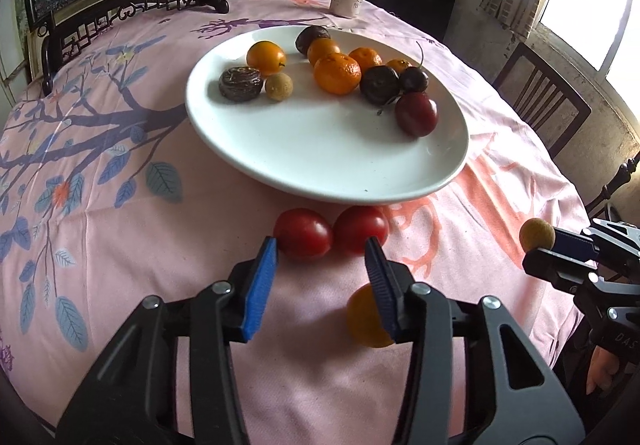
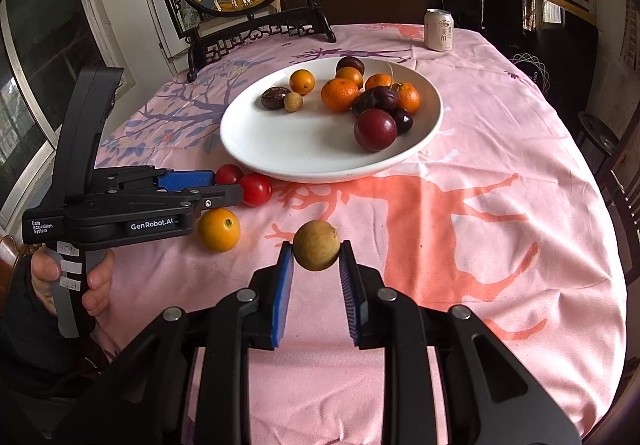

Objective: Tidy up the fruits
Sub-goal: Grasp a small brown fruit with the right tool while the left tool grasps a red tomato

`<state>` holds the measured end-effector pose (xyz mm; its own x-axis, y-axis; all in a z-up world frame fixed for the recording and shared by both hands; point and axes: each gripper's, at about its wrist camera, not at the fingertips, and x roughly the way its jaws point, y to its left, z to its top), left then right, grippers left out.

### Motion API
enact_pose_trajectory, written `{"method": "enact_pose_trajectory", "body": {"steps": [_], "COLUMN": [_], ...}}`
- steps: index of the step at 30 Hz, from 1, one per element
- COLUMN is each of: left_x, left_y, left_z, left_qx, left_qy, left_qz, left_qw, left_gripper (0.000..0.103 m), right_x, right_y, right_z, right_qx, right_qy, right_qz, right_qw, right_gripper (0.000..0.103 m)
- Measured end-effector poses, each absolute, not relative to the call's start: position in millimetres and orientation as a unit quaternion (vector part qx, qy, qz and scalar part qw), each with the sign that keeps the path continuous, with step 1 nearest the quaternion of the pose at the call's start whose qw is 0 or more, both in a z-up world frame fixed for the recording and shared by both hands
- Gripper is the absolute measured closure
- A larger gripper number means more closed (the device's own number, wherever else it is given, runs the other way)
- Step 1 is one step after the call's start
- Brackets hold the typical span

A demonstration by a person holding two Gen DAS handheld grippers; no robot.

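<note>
Right gripper [image 2: 316, 251] is pinching a longan [image 2: 316, 245] off the table; left gripper [image 1: 322, 251] is gaping before two cherry tomatoes [image 1: 303, 232], which could roll away if nudged

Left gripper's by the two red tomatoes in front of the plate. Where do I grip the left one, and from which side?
Take the left tomato across its round middle, coming from above and the near side. The other tomato touches its right flank and the plate rim sits just behind, so I'd slip one finger into that seam, or nudge them apart first.
</note>
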<state>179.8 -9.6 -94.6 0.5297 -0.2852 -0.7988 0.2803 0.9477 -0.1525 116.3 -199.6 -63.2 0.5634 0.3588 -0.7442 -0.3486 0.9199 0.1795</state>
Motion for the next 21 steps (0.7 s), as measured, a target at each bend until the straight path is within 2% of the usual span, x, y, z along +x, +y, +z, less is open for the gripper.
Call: {"method": "enact_pose_trajectory", "body": {"steps": [2, 8, 12, 21], "left_x": [182.2, 197.6, 206.3, 185.1], "left_y": [-0.3, 2.5, 0.1, 0.6], "left_z": [-96.9, -102.5, -105.4, -89.5], "left_qx": [-0.009, -0.035, -0.040, -0.025], "left_qy": [0.464, 0.481, 0.483, 0.447], "left_qz": [-0.153, -0.159, -0.153, -0.136], "left_qw": [0.873, 0.862, 0.861, 0.884], "left_gripper": [0.073, 0.068, 0.072, 0.073], "right_x": [115.2, 115.2, 114.4, 113.7], "right_y": [-200.1, -195.6, -194.2, -194.5], "right_z": [-62.5, -62.0, -61.5, -56.9], "right_qx": [0.006, 0.004, 0.006, 0.003], "right_qy": [0.422, 0.422, 0.423, 0.418], "right_qz": [0.200, 0.207, 0.208, 0.207], "right_qw": [0.884, 0.883, 0.882, 0.884], "right_gripper": [0.078, 0.078, 0.078, 0.078]}}
